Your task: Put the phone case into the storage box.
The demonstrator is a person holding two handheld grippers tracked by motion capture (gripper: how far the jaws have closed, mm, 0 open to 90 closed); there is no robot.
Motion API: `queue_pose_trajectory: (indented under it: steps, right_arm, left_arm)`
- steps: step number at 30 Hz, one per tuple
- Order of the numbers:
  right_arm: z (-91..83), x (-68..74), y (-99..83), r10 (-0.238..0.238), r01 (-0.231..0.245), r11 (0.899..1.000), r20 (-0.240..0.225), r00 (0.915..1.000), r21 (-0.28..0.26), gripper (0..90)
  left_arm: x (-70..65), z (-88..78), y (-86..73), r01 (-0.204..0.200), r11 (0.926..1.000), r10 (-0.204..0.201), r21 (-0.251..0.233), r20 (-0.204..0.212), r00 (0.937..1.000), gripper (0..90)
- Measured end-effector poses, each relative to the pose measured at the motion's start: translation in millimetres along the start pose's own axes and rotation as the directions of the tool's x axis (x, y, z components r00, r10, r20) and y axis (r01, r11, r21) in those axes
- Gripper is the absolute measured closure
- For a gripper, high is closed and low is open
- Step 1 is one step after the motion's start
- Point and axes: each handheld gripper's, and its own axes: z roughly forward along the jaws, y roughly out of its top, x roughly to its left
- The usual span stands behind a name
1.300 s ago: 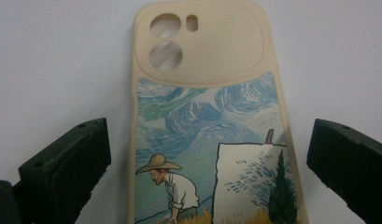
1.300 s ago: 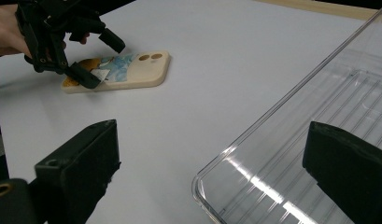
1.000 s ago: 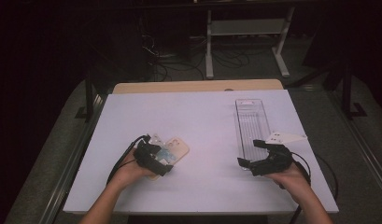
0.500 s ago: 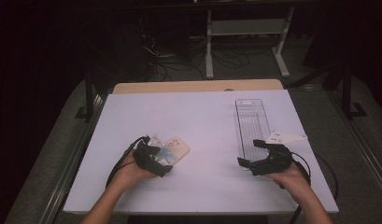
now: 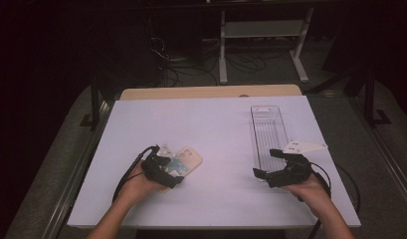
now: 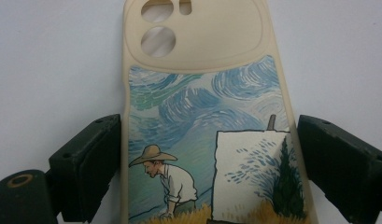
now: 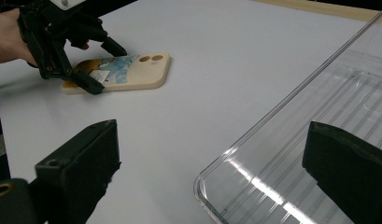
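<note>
A: What does the phone case (image 6: 205, 116) look like?

B: Cream, with a painted reaper in a straw hat under swirling blue sky (no readable writing). It lies flat on the white table (image 5: 216, 124).

A: And the claws?

B: The left gripper (image 5: 167, 172) straddles it, jaws just closing, not yet pressing. The right gripper (image 5: 266, 163) gapes beside the clear tray (image 7: 291, 154).

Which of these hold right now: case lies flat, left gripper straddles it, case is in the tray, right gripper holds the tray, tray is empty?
1. The phone case lies flat on the table. True.
2. The left gripper has a jaw on each side of the case. True; its jaws have just been closing.
3. The case sits in the clear tray. False: it lies on the table, apart from the tray.
4. The right gripper is shut on the tray. False: its jaws stand open at the tray's near corner.
5. The tray is empty. True.
</note>
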Motion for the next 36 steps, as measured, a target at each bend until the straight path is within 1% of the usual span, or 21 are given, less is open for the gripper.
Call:
queue_pose_trajectory:
  steps: [4,5,7,9,11,13,14,15,17,20,22,23,27,29,30,31,32,33,34,35,36]
  right_arm:
    - [0.1,0.2,0.3,0.000,0.000,1.000,0.000,1.0000,0.000,3.5]
    - [0.1,0.4,0.3,0.001,-0.001,1.000,0.000,1.0000,0.001,3.5]
    - [0.2,0.1,0.5,0.000,0.000,1.000,0.000,1.0000,0.000,3.4]
    - [0.4,-0.1,0.4,0.001,-0.001,1.000,0.001,1.0000,-0.001,3.4]
    - [0.0,0.0,0.5,0.001,-0.001,1.000,-0.001,1.0000,0.000,3.5]
    - [-0.4,0.1,0.9,0.000,0.000,1.000,0.000,1.0000,0.000,3.5]
    - [-0.6,0.3,1.1,0.003,-0.003,1.000,-0.001,1.0000,-0.002,3.5]
    - [-0.6,0.5,1.3,0.002,-0.002,1.000,0.000,1.0000,-0.001,3.5]
    - [-0.3,0.8,1.7,-0.002,0.002,1.000,-0.001,1.0000,-0.001,3.5]
    - [-0.7,1.5,3.3,0.000,0.000,1.000,0.002,1.0000,-0.001,3.6]
    - [-1.3,1.5,4.4,0.001,-0.001,1.000,0.003,1.0000,-0.004,3.6]
    - [-1.4,1.4,4.8,-0.003,0.003,1.000,0.004,1.0000,-0.007,3.7]
    - [-2.2,2.4,6.5,0.003,-0.003,1.000,0.003,1.0000,-0.010,3.7]
    - [-2.6,2.6,7.2,0.001,-0.001,1.000,0.002,1.0000,-0.011,3.8]
    - [-2.8,2.1,7.6,-0.001,0.002,1.000,0.002,1.0000,-0.009,3.8]
    - [-3.4,1.5,8.1,0.000,0.000,1.000,0.001,1.0000,-0.009,3.8]
    - [-4.2,0.7,8.3,0.003,-0.003,1.000,0.003,1.0000,-0.009,3.8]
    - [-4.9,-0.3,8.6,0.003,-0.003,1.000,0.003,1.0000,-0.012,3.9]
    - [-5.5,-1.3,8.8,0.006,-0.006,1.000,0.001,1.0000,-0.014,3.9]
    - [-6.4,-2.2,9.2,0.009,-0.009,1.000,0.001,1.0000,-0.015,4.0]
    - [-7.1,-3.4,9.6,0.008,-0.008,1.000,-0.001,1.0000,-0.016,4.0]
  left_arm:
    - [1.4,-0.9,1.5,-0.011,0.9999,0.011,0.010,0.005,0.9999,10.6]
    - [1.3,-0.6,1.6,-0.008,0.9999,0.008,0.007,0.007,0.9999,10.7]
    - [1.4,-0.6,2.5,-0.025,0.9997,0.025,0.002,0.008,0.9997,10.8]
    - [1.5,-1.3,3.4,-0.029,0.9995,0.029,0.012,0.008,0.9995,10.9]
    - [2.0,-2.0,3.9,-0.038,0.9992,0.038,0.011,0.009,0.9992,11.0]
    - [2.5,-3.9,5.0,-0.037,0.9993,0.037,0.004,0.013,0.9992,11.1]
    - [3.7,-5.7,5.7,-0.045,0.9990,0.045,0.004,0.017,0.9988,11.4]
    - [3.7,-6.5,5.9,-0.035,0.9994,0.035,-0.007,0.025,0.9991,11.4]
    - [4.0,-7.8,7.0,-0.030,0.9994,0.031,-0.015,0.040,0.9987,11.4]
    - [4.3,-9.5,9.2,-0.057,0.9984,0.057,-0.003,0.039,0.9976,11.5]
    - [3.9,-11.3,10.9,-0.056,0.9984,0.057,-0.011,0.043,0.9975,11.6]
    - [5.2,-13.8,12.1,-0.075,0.9972,0.075,0.001,0.043,0.9963,11.6]
    - [5.6,-17.0,14.2,-0.071,0.9973,0.072,-0.015,0.060,0.9956,11.7]
    - [6.0,-18.5,15.1,-0.071,0.9974,0.072,-0.013,0.062,0.9955,11.7]
    - [5.6,-19.5,15.9,-0.063,0.9979,0.064,-0.015,0.067,0.9957,11.7]
    - [6.2,-19.5,16.4,-0.067,0.9974,0.068,-0.028,0.066,0.9955,11.7]
    - [6.5,-21.0,17.2,-0.060,0.9980,0.061,-0.022,0.071,0.9956,11.7]
    - [7.7,-21.7,18.1,-0.065,0.9974,0.067,-0.029,0.073,0.9950,11.7]
    - [7.1,-22.6,18.6,-0.046,0.9984,0.048,-0.032,0.082,0.9955,11.7]
    - [7.3,-23.8,19.3,-0.040,0.9985,0.044,-0.037,0.088,0.9951,11.8]
    - [8.5,-25.2,19.9,-0.046,0.9981,0.050,-0.041,0.093,0.9944,11.8]
